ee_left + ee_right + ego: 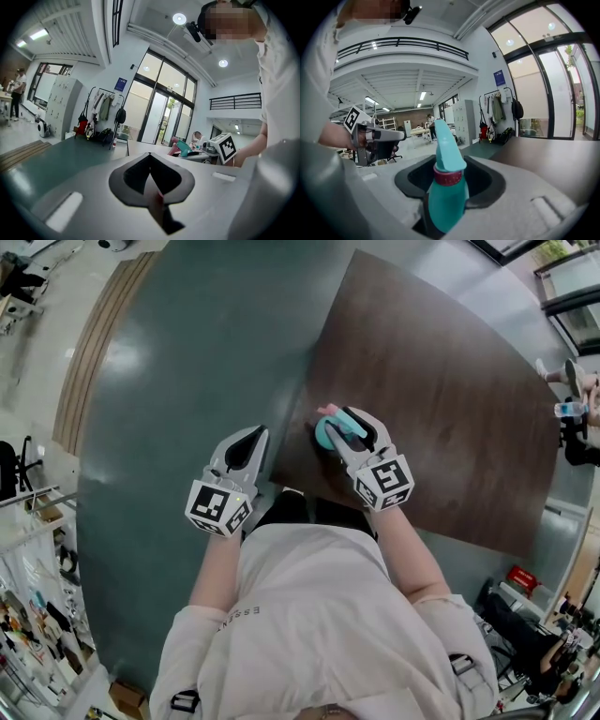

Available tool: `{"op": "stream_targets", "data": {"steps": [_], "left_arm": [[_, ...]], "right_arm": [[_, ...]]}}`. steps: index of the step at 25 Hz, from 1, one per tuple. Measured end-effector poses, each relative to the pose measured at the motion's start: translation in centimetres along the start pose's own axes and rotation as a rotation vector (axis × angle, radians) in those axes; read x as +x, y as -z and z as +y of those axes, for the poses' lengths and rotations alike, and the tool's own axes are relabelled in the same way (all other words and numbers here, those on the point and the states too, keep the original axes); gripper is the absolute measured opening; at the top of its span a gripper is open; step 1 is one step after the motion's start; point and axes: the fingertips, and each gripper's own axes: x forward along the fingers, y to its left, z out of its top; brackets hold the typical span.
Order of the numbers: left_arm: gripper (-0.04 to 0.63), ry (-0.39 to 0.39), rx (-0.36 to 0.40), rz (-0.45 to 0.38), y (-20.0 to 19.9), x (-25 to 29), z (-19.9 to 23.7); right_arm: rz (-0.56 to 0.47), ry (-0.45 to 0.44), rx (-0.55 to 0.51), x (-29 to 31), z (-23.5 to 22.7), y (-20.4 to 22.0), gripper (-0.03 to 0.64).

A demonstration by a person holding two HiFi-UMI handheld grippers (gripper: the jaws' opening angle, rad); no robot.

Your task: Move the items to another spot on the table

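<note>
Right tongs (337,422) clamp a teal spray bottle (446,197); shirt (319,606) lettering begins "ESSEN".

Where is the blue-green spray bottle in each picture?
Head view: the teal spray bottle is in the middle, at the brown table's near edge, in the right gripper.
Left gripper view: small, right of middle.
Right gripper view: big, bottom middle, between the jaws.
Shared landmark: the coat rack, in both gripper views.

You wear a pale short-sleeved shirt (319,615); your grey left gripper (246,442) and right gripper (349,423) each bear a black-and-white marker cube (220,507).
</note>
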Motion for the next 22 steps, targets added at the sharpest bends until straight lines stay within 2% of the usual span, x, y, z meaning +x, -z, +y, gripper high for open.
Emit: {"op": "stream_targets", "data": {"steps": [5,9,13,17,22], "left_arm": [[0.015,0.042,0.004,-0.004,-1.7,-0.7,0.6],[0.015,0.123,0.039,-0.025,-3.0,0.5,-2.0],[0.015,0.269,0.090,-0.032,-3.5,2.5,-7.0],[0.015,0.370,0.117,-0.006,-2.9,3.9,-12.6],[0.015,0.510,0.141,0.014,-1.1,6.1,-22.0]], "right_arm": [[-0.031,0.061,-0.022,-1.0,0.9,-2.3,0.170],[-0.063,0.124,-0.026,-4.0,0.1,-3.4,0.169],[-0.117,0.222,0.003,-8.4,-1.6,-3.8,0.169],[-0.156,0.319,0.044,-14.5,-2.7,-3.4,0.168],[-0.160,0.448,0.075,-24.4,-5.0,-0.4,0.167]]}}
